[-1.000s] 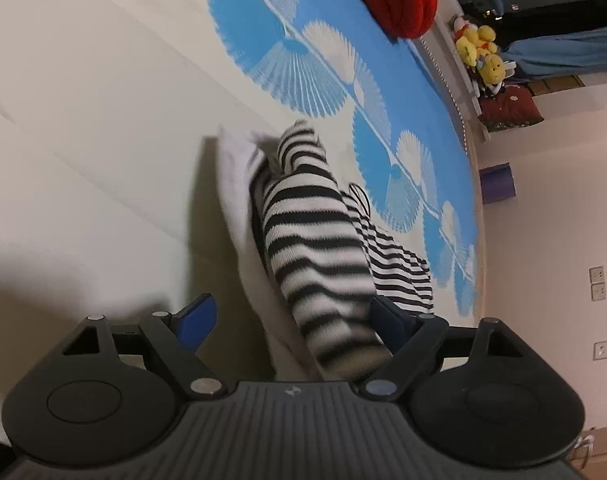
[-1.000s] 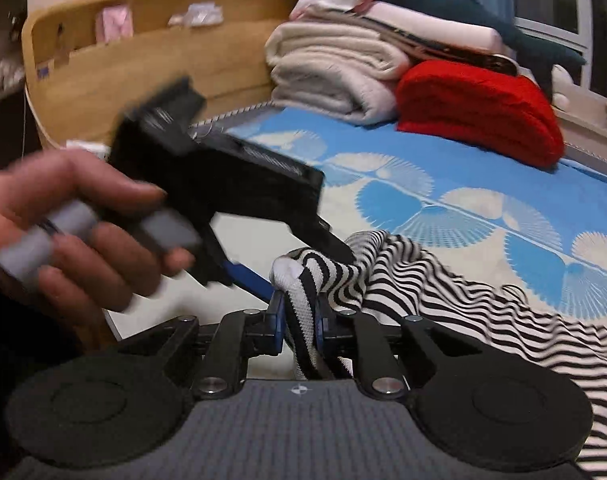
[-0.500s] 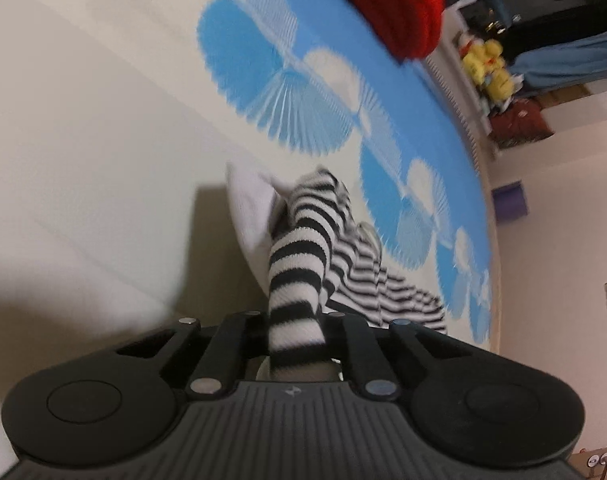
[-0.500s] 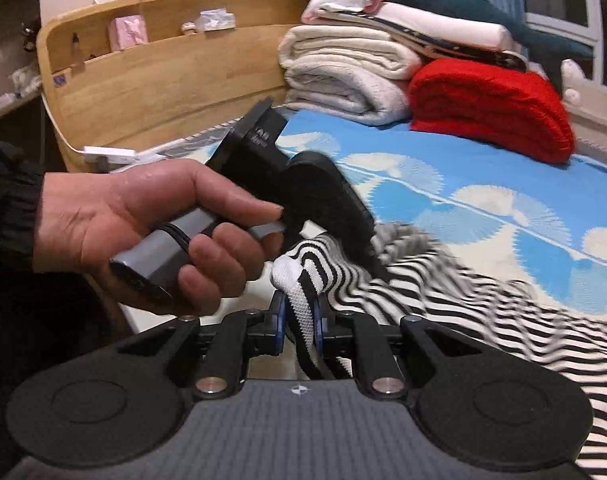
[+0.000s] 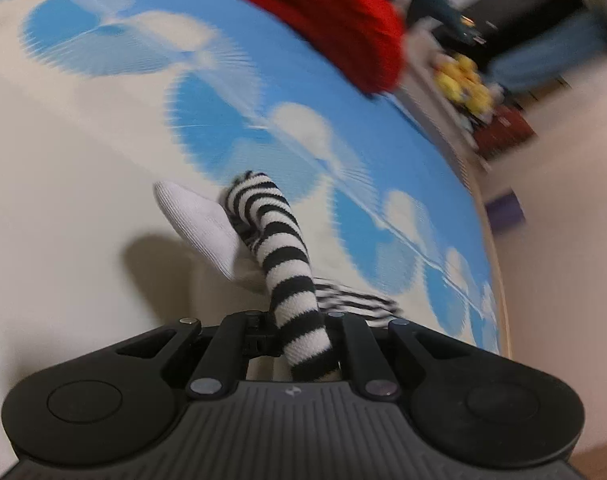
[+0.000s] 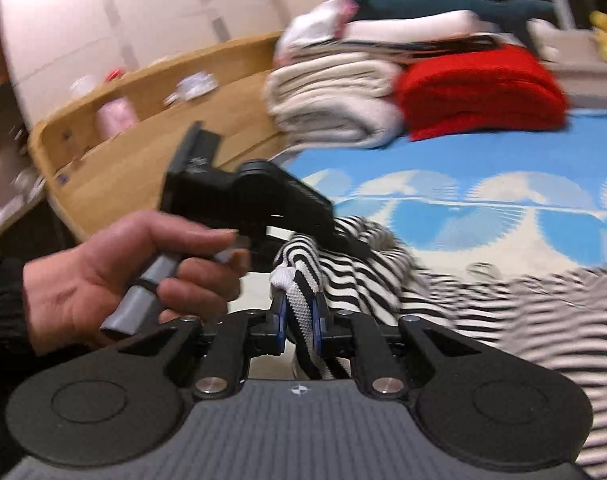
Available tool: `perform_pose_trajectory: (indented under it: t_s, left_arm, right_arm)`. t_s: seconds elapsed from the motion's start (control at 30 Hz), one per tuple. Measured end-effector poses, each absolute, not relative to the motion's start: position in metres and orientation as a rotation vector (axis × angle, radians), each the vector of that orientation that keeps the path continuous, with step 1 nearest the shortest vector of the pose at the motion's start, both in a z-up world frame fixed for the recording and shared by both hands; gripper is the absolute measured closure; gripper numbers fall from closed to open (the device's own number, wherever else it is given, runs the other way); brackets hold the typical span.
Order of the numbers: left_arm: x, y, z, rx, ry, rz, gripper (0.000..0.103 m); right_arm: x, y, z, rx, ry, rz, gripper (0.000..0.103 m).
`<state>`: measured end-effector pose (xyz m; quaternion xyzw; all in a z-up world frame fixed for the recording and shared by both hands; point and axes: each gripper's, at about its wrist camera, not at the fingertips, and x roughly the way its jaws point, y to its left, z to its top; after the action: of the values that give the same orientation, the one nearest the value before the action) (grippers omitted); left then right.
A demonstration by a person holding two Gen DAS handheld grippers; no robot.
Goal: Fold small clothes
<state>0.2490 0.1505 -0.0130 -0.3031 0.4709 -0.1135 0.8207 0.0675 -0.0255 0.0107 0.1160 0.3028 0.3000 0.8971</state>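
A black-and-white striped small garment (image 6: 367,276) with a white lining (image 5: 199,220) lies on the blue and cream bedsheet (image 5: 83,152). My left gripper (image 5: 299,320) is shut on a striped sleeve (image 5: 279,248), which hangs lifted off the sheet. In the right wrist view, a person's hand (image 6: 103,280) holds that left gripper (image 6: 351,244) just above the cloth. Close beside it, my right gripper (image 6: 299,312) is shut on a white-trimmed striped edge (image 6: 299,292) of the same garment. The rest of the garment trails off to the right.
A red folded blanket (image 6: 479,92) and a stack of pale folded towels (image 6: 331,104) sit at the head of the bed. Behind them curves a wooden headboard (image 6: 143,152) with small items on it. Yellow plush toys (image 5: 463,84) stand past the bed's far edge.
The left gripper went from open around the striped sleeve to shut on it, then rose, lifting the sleeve. The right gripper kept its grip, rose a little and rolled.
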Motion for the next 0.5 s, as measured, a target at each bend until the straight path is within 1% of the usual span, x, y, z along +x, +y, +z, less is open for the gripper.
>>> perform_pose_trajectory:
  t_s: [0.1,0.13,0.17,0.2,0.23,0.3,0.37,0.5]
  left_arm:
    - [0.254,0.089,0.004,-0.630,0.952,-0.370,0.092]
    - [0.253,0.071,0.008,-0.640,0.934,-0.415,0.089]
    - [0.252,0.051,0.013,-0.655,0.915,-0.475,0.084]
    - [0.252,0.035,0.017,-0.665,0.902,-0.527,0.070]
    - [0.251,0.018,0.020,-0.670,0.894,-0.578,0.054]
    - [0.243,-0.002,0.028,-0.660,0.841,-0.628,0.043]
    - [0.240,-0.008,0.032,-0.628,0.820,-0.629,0.043]
    - [0.237,-0.004,0.023,-0.545,0.888,-0.596,0.044]
  right_arm:
    - [0.053,-0.082,0.018,0.323,0.581,0.504,0.091]
    - [0.045,-0.104,0.021,0.358,0.553,0.462,0.091]
    - [0.036,-0.125,0.025,0.383,0.522,0.418,0.091]
    - [0.026,-0.143,0.027,0.397,0.491,0.375,0.092]
    - [0.016,-0.161,0.030,0.405,0.460,0.323,0.092]
    - [-0.001,-0.196,0.030,0.428,0.427,0.208,0.092]
    - [-0.006,-0.230,0.019,0.474,0.476,0.059,0.092]
    - [0.006,-0.289,-0.045,0.613,0.811,-0.238,0.092]
